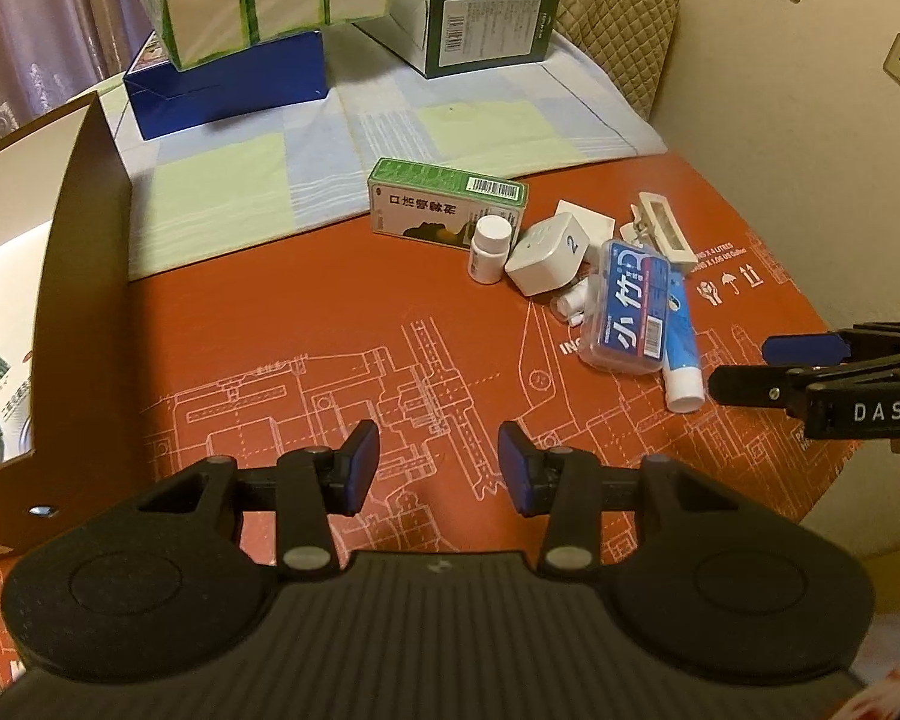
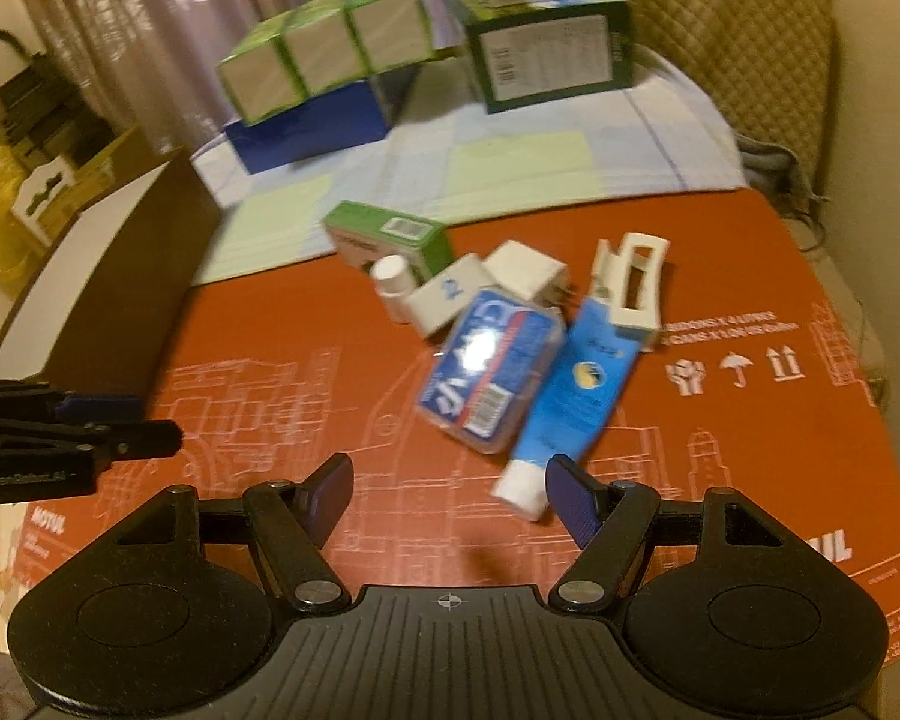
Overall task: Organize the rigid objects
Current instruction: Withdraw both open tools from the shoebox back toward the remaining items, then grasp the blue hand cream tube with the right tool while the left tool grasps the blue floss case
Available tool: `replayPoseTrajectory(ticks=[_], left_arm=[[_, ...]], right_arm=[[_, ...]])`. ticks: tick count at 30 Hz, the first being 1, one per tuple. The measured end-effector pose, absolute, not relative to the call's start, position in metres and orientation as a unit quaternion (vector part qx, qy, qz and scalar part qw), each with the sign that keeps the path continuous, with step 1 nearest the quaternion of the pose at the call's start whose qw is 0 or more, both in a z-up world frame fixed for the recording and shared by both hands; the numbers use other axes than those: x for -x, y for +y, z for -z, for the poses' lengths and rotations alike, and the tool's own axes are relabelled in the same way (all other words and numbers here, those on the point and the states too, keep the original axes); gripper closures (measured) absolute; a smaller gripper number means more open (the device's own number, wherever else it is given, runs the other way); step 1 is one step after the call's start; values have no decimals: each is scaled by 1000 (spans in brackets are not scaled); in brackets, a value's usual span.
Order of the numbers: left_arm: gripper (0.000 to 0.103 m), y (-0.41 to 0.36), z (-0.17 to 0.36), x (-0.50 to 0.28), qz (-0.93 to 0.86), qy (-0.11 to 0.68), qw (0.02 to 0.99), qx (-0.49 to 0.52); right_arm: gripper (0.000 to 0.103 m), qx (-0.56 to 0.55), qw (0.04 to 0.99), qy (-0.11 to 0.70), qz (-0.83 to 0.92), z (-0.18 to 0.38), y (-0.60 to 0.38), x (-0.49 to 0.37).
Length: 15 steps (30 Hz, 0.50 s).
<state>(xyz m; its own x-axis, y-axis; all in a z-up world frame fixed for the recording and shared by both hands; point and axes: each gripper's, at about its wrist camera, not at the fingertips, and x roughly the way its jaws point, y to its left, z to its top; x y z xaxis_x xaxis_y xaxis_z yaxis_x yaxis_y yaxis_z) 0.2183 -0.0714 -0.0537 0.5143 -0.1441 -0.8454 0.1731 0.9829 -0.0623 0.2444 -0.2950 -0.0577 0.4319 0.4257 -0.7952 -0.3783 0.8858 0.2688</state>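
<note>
Blue tube (image 2: pixel 576 396) label readable from right wrist; edge-on from left.

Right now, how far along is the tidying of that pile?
Nothing looks sorted yet. The green box, pill bottle, white cube, clear blue case and blue tube sit clustered on the red mat. Both grippers are empty: left gripper, right gripper near the tube's cap. All items remain.

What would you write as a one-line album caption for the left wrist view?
Empty hand-held gripper hovers over the red mat, facing a clutter of toothpaste tube, pill bottle and green box.
</note>
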Motion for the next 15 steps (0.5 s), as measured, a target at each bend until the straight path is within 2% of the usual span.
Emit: replayPoseTrajectory(ticks=[15], left_arm=[[64, -105, 68, -252, 123, 473, 872, -34]], right_arm=[[34, -32, 852, 484, -198, 73, -316, -273]])
